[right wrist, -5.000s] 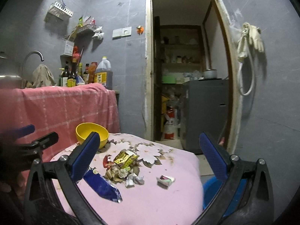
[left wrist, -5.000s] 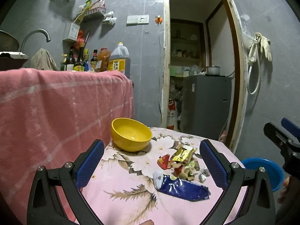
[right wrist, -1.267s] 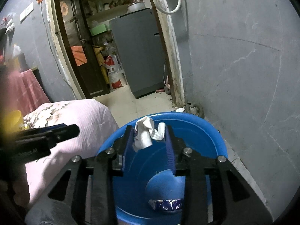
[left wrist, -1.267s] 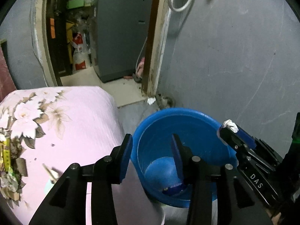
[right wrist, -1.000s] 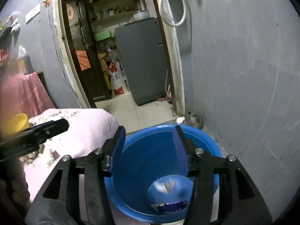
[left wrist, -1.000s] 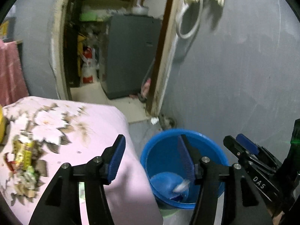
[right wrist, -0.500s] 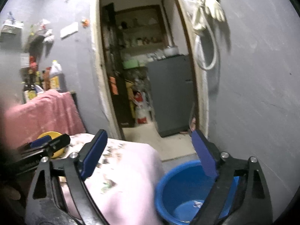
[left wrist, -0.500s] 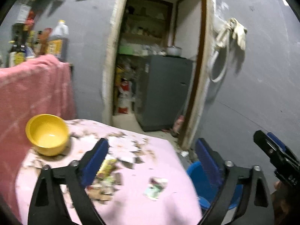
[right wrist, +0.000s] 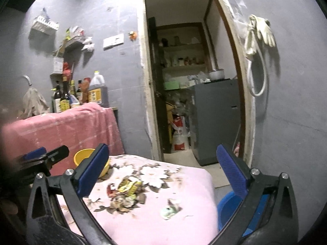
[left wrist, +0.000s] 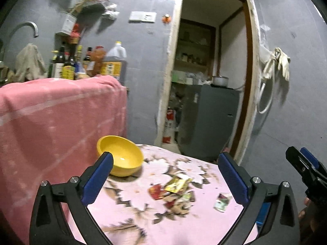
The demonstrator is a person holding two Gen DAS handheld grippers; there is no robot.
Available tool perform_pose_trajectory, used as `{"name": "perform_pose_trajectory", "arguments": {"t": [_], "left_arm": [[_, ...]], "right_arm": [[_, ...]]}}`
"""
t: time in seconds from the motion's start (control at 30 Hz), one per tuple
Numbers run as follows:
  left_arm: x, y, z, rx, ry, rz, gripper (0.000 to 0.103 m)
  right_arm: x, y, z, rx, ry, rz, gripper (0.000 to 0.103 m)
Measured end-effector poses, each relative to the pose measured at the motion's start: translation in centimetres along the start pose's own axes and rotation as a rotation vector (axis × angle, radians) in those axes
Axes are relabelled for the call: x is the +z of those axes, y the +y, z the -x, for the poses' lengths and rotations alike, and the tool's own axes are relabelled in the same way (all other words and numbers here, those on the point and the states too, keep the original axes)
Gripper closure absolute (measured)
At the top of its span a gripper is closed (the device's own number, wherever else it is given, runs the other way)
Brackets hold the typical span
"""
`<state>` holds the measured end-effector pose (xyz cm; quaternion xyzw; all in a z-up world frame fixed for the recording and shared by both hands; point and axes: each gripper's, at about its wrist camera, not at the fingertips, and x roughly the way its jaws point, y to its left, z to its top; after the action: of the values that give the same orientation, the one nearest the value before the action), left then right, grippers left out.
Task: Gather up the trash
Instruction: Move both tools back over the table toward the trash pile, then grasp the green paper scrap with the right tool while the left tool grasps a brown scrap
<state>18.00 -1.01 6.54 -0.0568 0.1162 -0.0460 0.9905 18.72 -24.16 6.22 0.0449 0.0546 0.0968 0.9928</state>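
Wrappers [left wrist: 173, 187], light, crinkly and slippery, lie heaped mid-table [left wrist: 130, 214] at the yellow bowl's [left wrist: 120, 155] four o'clock, a lone scrap [left wrist: 221, 201] at their three o'clock, best pinched by raised edges; both grippers' fingers [left wrist: 97, 180] are opening, nearly fully wide, empty.

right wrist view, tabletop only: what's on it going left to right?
yellow bowl → pile of wrappers → lone crumpled wrapper; off the table's right edge, the blue bucket.
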Motion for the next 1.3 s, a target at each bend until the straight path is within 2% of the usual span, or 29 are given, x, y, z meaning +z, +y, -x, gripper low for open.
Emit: {"name": "perform_pose_trajectory", "arguments": {"t": [0.17, 0.37, 0.53, 0.73, 1.03, 1.3], "left_arm": [[-0.5, 2.6, 1.8, 0.04, -0.014, 0.006, 0.002], [-1.2, 3.9, 3.0, 0.071, -0.036, -0.007, 0.002], [-2.3, 4.2, 2.7, 0.075, -0.026, -0.023, 0.002], [-3.4, 3.8, 1.3, 0.042, 0.018, -0.045, 0.002], [-4.7, 2.6, -2.9, 0.008, 0.151, -0.059, 0.002], [-5.9, 2.3, -8.6, -0.034, 0.357, -0.014, 0.002]], "right_arm": [[-0.8, 2.5, 0.3, 0.038, -0.005, 0.033, 0.0], [-1.9, 4.3, 0.1, 0.061, 0.012, 0.053, 0.0], [-3.0, 4.7, -0.6, 0.073, 0.05, 0.071, 0.0], [-4.5, 3.8, -2.0, 0.069, 0.107, 0.101, 0.0], [-6.8, 0.8, -6.1, 0.027, 0.244, 0.14, 0.0], [-9.7, -2.0, -10.6, 0.043, 0.43, 0.169, 0.0]]}}
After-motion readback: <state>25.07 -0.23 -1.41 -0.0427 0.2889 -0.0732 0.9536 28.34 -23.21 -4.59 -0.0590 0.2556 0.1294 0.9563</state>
